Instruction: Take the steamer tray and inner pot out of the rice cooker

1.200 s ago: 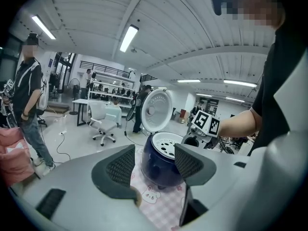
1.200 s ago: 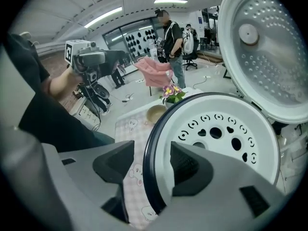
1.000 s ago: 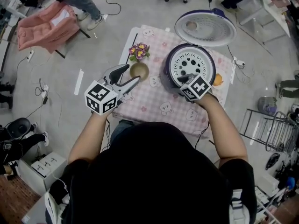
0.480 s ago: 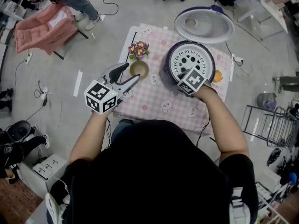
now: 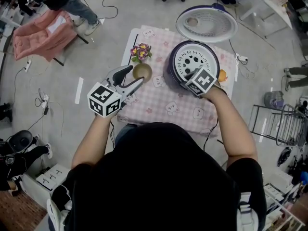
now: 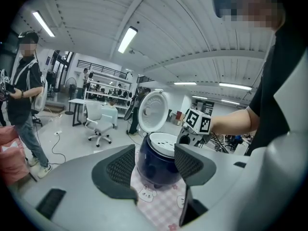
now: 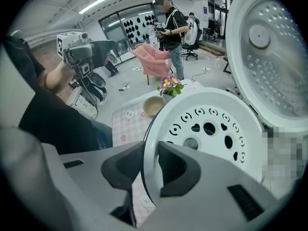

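Right tool [image 7: 151, 163] closing — steamer tray [image 7: 219, 150] rim between its jaws.

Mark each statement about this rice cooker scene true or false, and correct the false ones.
1. The rice cooker has its lid shut. False: the lid stands open behind it.
2. The steamer tray has its rim between the right gripper's jaws. True; the jaws are closing on it.
3. The left gripper holds the bowl. False: its jaws are apart and empty, and the bowl sits on the table.
4. The steamer tray sits in the rice cooker. True.
5. Flowers stand beside the bowl. True.
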Available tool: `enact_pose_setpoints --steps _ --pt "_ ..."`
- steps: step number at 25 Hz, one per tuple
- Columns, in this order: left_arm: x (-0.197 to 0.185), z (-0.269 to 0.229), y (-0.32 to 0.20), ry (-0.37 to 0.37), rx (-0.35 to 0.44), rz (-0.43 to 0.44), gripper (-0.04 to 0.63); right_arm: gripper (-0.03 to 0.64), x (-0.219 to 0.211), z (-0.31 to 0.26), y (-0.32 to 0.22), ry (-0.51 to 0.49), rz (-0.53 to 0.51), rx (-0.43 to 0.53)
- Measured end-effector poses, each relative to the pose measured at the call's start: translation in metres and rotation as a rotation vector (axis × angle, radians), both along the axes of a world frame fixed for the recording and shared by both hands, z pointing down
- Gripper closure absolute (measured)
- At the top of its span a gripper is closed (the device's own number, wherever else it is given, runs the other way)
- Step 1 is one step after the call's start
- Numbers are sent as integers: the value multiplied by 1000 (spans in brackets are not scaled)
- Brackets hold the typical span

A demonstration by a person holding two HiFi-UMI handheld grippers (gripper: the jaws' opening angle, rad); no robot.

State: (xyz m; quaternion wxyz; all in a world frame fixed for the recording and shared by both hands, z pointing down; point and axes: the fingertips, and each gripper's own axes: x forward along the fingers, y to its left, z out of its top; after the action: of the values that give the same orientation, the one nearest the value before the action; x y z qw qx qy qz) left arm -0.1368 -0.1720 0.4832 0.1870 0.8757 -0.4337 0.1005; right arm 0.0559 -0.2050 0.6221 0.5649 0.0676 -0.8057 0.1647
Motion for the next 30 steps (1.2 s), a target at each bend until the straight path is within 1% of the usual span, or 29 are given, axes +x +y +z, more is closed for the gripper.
enact_pose_setpoints --steps 2,5,7,10,12,15,24,30 --pt "1 -2 0 1 5 9 321 539 -1 -7 -3 -25 8 21" --pt "4 -6 0 0 12 23 322 548 -1 -16 0 -40 18 38" --pt "6 -8 1 -2 17 34 322 555 2 -20 1 -31 21 62" --pt "8 -11 0 0 21 46 322 566 9 -25 0 22 24 110" --pt "9 -14 0 2 26 57 322 571 9 -31 -3 33 21 148" --pt "11 -19 1 4 40 71 331 579 7 -41 -6 28 20 206" --pt "17 -25 1 -9 48 105 331 580 0 -61 -1 12 10 290" --pt "23 -31 2 -17 57 137 331 580 12 -82 -4 18 51 342"
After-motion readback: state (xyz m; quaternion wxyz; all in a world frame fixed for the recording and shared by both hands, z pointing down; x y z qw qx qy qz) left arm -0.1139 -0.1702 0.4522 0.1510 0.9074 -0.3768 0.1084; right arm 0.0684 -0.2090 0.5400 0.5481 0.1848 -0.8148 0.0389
